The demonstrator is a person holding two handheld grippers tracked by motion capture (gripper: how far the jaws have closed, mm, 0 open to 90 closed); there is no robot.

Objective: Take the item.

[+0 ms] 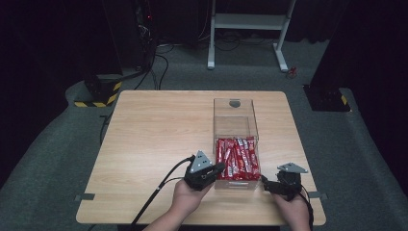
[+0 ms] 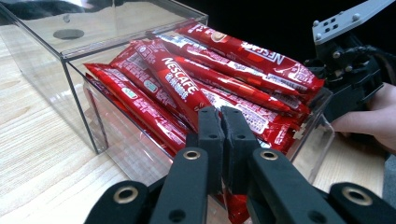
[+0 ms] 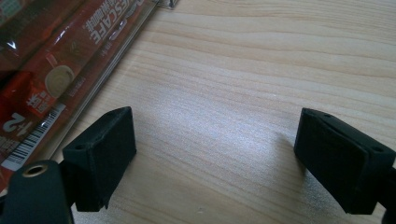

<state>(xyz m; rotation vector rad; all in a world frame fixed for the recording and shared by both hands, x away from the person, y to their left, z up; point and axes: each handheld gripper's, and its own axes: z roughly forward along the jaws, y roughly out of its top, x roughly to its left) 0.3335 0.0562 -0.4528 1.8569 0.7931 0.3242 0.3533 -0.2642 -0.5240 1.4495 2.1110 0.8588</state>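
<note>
The left gripper (image 2: 222,116), at the near left corner of the clear acrylic box (image 1: 235,126), has its jaws pinched together on the near end of 1 red Nescafé coffee stick sachet (image 2: 173,81), whose long axis runs away toward the box's far end. Glossy red sachets fill that near half. The right gripper (image 3: 215,154) hovers wide open and empty over the tabletop (image 3: 243,70) beside the box's right wall.
</note>
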